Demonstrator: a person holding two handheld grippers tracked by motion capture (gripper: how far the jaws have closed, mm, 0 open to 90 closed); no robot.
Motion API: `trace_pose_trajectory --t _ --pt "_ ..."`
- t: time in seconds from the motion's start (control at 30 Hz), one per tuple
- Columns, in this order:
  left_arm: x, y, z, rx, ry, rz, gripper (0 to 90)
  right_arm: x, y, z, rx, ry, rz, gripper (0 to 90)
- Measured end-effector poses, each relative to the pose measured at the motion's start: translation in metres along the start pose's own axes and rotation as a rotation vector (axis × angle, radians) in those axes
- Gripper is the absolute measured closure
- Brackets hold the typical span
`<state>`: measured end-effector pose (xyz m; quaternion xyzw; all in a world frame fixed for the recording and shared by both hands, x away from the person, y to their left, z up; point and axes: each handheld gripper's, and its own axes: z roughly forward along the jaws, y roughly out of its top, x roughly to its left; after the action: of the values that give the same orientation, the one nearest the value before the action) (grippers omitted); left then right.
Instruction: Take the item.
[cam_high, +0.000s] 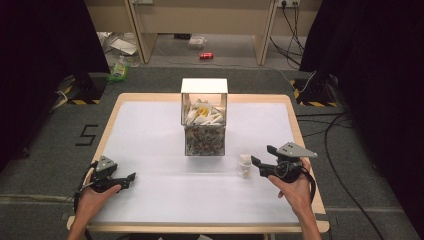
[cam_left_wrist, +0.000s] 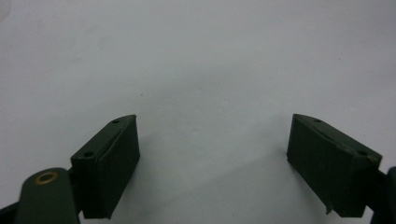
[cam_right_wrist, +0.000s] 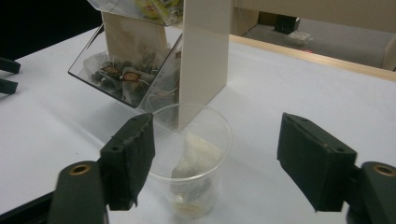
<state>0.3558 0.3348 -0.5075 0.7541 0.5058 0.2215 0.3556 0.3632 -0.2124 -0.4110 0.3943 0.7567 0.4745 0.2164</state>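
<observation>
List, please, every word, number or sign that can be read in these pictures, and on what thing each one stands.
"5": black figure on the grey floor left of the table.
Yellow-black hazard stripes, no words: on the stand bases on the floor.
Tea bag tags in the clear dispenser: dark printed labels, too small to read.
Red can on the floor: too blurred to read.
Plastic cup with a tea bag: no text.

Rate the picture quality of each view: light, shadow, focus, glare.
High view: table evenly bright and near washed out, dark curtains at both sides, slightly soft. Left gripper view: left gripper casts soft shadows on plain white, jaws sharp. Right gripper view: clear cup with a tea bag readable, right gripper slightly blurred.
</observation>
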Motion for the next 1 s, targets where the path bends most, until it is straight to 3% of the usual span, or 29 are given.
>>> trace_pose_trajectory --t 0.4,1.0 --pt "0.0 0.0 0.0 0.0 0.0 0.0 16.1 0.001 -0.005 -0.002 0.003 0.003 0.002 17.8" --pt "0.0 0.0 0.0 0.0 -0.001 -0.001 16.1 -0.012 -0.027 -0.012 0.01 -0.028 0.053 17.8"
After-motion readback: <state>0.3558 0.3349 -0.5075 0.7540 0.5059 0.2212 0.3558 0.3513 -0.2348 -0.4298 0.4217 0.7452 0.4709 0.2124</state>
